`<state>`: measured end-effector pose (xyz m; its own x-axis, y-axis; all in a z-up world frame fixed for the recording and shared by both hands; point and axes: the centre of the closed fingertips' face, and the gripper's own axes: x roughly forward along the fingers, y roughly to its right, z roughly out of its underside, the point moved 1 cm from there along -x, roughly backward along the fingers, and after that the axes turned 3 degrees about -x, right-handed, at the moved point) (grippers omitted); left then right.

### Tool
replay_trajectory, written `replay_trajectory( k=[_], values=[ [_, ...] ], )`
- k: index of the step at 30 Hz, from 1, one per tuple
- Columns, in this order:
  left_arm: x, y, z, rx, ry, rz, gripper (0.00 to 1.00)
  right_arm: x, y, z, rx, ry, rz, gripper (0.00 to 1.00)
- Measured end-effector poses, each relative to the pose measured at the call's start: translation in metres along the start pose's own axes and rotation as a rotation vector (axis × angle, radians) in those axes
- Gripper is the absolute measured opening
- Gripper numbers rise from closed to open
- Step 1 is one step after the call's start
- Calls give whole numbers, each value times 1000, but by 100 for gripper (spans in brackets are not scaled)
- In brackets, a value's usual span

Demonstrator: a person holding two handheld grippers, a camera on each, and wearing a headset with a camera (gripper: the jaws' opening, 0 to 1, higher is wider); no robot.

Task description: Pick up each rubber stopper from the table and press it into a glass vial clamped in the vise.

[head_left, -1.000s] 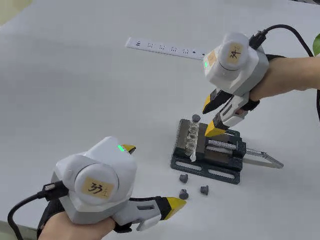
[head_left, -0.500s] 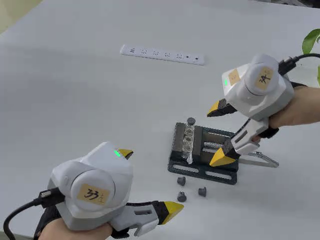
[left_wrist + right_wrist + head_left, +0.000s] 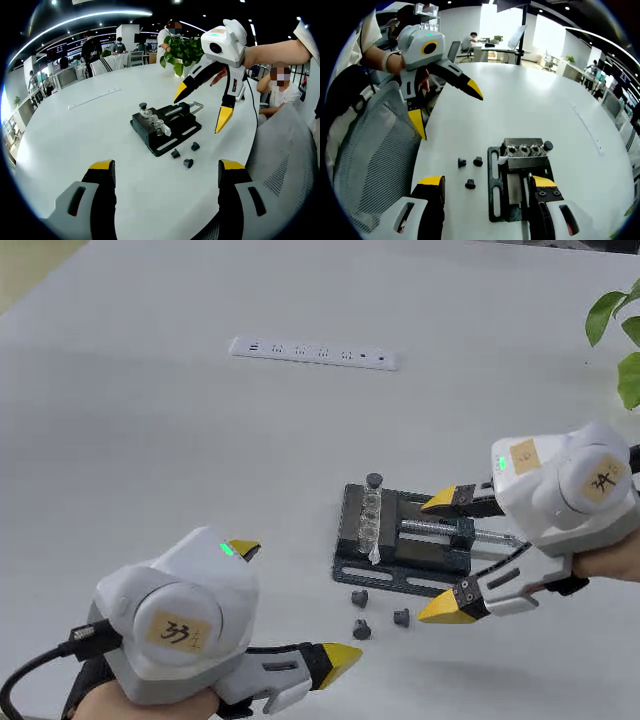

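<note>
Vise [image 3: 425, 558] is matt metal, vials [image 3: 372, 522] clear glass

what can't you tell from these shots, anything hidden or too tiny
Head view: handle end of the vise, hidden behind the right tool.
Right gripper view: the vise's near end, covered by that tool's own jaw.
Every view: the white scrap beside the vials, too small to identify.
Head view: markings on the power strip, too small to read.

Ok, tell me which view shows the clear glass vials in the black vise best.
The right gripper view: the clear glass vials sit close, three open mouths visible. The head view shows them small; the left gripper view, sideways and distant.
</note>
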<state>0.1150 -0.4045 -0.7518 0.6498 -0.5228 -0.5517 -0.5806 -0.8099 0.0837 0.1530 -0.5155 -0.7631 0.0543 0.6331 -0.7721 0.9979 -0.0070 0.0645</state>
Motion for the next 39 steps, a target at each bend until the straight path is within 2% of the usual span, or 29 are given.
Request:
replay_trajectory(
  k=[2, 4, 10, 14, 24, 28, 39],
  values=[
    [-1, 1, 0, 1, 1, 0, 83, 3, -6, 2, 11, 15, -1, 63],
    [-2, 1, 0, 4, 1, -1, 83, 5, -14, 1, 21, 31, -3, 56],
    [-5, 0, 2, -1, 2, -11, 83, 16, -28, 6, 37, 67, 13, 47],
    [-6, 0, 4, -4, 0, -15, 83, 20, -29, 11, 59, 81, 27, 42],
    [-7, -1, 7, -3, -7, -18, 83, 30, -34, 30, 97, 71, 41, 29],
    [-7, 1, 8, -3, -10, -17, 83, 32, -33, 33, 103, 70, 50, 23],
    [-6, 4, 10, -3, -19, -14, 83, 38, -30, 34, 101, 71, 44, 18]
  ],
)
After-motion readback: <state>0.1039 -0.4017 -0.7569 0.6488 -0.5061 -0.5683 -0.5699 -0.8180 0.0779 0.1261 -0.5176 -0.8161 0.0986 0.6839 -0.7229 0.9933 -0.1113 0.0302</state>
